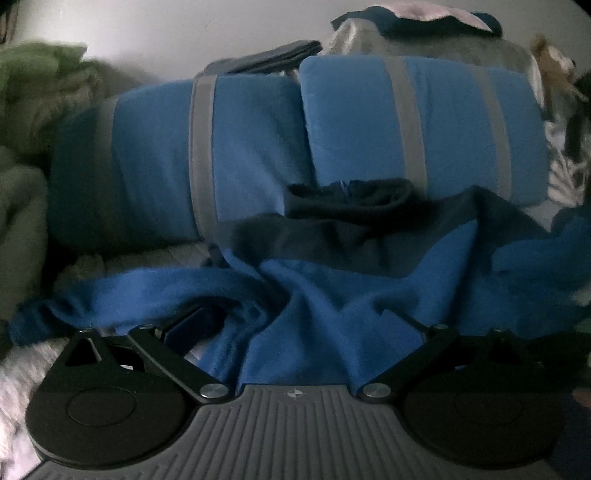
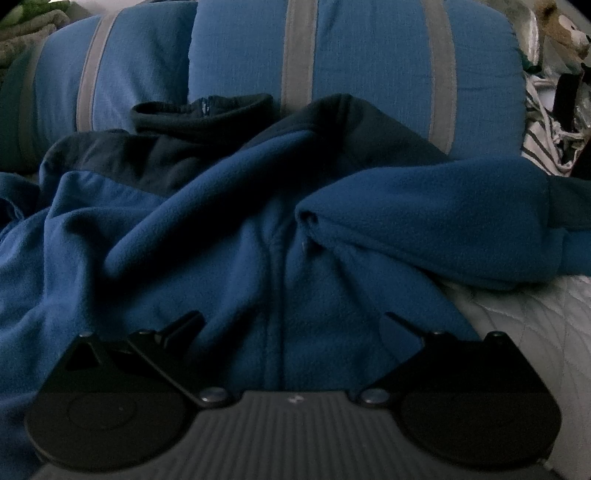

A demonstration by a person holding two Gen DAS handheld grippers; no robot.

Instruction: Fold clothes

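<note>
**Blue fleece jacket rumpled on a bed, both grippers spread wide**

Left wrist view: left gripper low over the blue fleece jacket, fingers spread wide, fabric bunched between them and draped over the base; whether the fingertips press into the cloth, hard to tell in the dim light. Dark navy collar lying against two blue pillows with grey stripes. Green blanket at far left.

Right wrist view: right gripper likewise spread wide, resting on the jacket's front near its zipper seam. Folded sleeve at right. White quilted bedding beyond. Plush toy at upper right.
</note>
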